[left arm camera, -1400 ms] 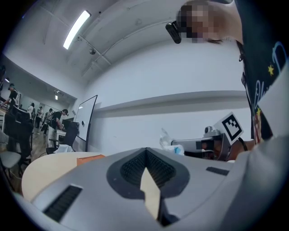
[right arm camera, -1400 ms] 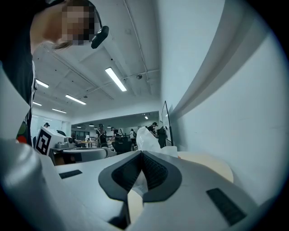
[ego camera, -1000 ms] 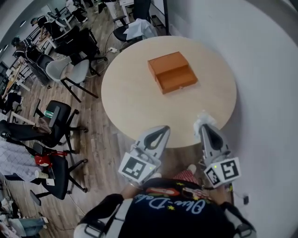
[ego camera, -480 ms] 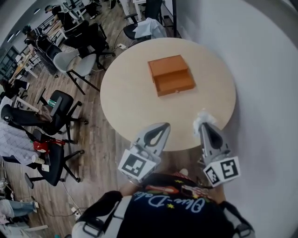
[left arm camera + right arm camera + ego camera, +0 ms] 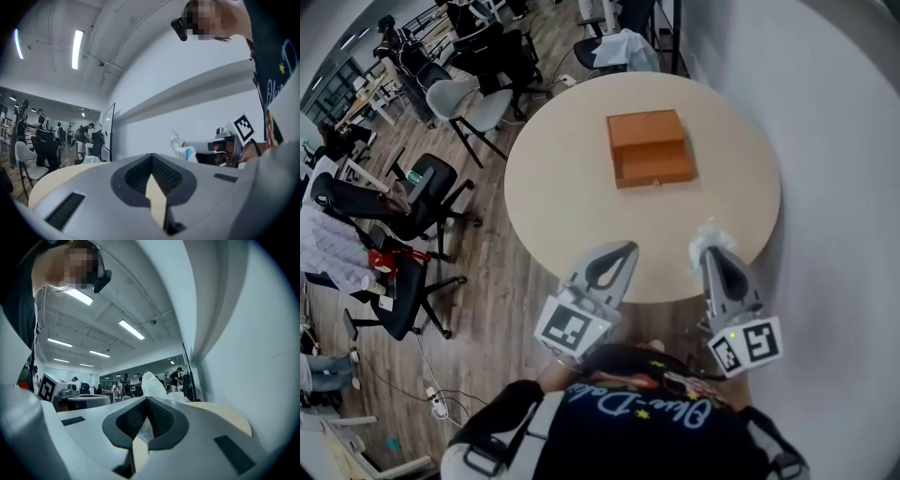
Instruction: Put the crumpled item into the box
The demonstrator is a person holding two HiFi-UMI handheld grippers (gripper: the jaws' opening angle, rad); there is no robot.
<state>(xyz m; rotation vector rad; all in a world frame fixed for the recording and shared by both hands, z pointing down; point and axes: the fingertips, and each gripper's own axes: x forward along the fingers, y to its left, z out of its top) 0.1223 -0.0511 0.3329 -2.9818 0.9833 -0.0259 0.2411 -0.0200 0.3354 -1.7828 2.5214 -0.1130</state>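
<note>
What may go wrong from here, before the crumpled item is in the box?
1. The right gripper pinches only one end of the crumpled item; most sticks out past the tips, so it might slip on the way.
2. The box lies far across the table; an early release would probably leave it on the tabletop.

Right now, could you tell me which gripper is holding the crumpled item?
The right gripper: the crumpled item sticks out of its shut jaws, while the left gripper is shut on nothing.

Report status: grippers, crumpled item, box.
Left hand-held gripper shut, empty. Right hand-held gripper shut on crumpled item. Box across the table, nothing between.
</note>
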